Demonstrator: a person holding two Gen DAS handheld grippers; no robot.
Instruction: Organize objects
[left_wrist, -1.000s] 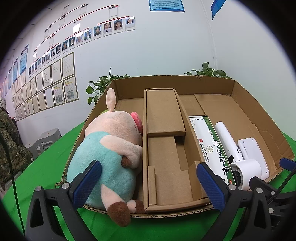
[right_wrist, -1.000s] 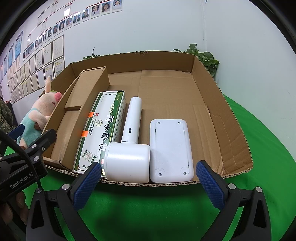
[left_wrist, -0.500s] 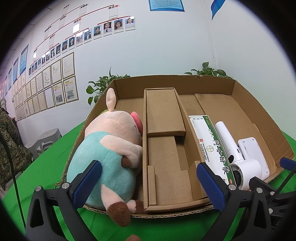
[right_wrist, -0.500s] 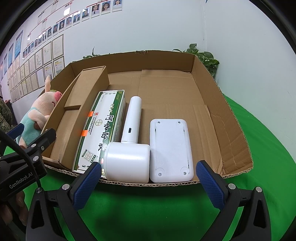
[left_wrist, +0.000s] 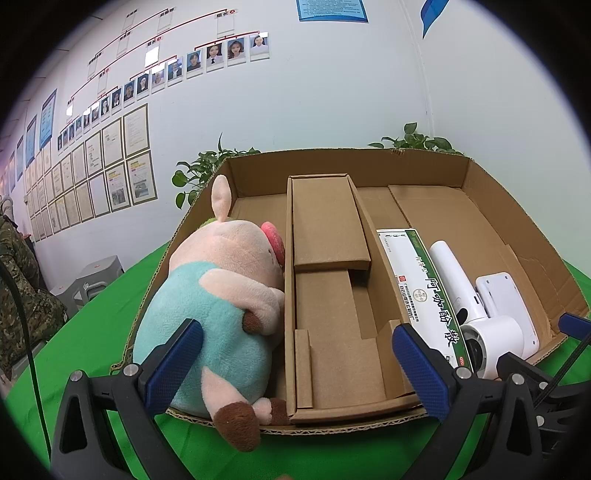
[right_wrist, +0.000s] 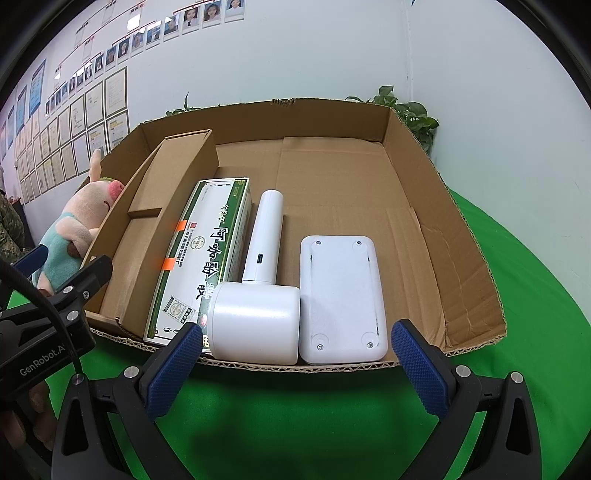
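A shallow cardboard box (left_wrist: 491, 206) (right_wrist: 424, 177) lies on the green table. A plush pig (left_wrist: 221, 295) (right_wrist: 74, 229) lies in its left compartment. To the right of the cardboard insert (left_wrist: 328, 295) (right_wrist: 155, 206) lie a green-and-white carton (left_wrist: 424, 291) (right_wrist: 207, 258), a white hair dryer (left_wrist: 480, 332) (right_wrist: 258, 295) and a flat white device (left_wrist: 502, 299) (right_wrist: 340, 295). My left gripper (left_wrist: 295, 369) is open and empty in front of the pig and insert. My right gripper (right_wrist: 295, 369) is open and empty in front of the dryer.
Green cloth (right_wrist: 535, 295) covers the table around the box. White walls stand behind, with potted plants (left_wrist: 199, 173) (right_wrist: 410, 114) behind the box. The left gripper (right_wrist: 48, 306) shows at the left of the right wrist view. A person in camouflage (left_wrist: 18, 288) sits far left.
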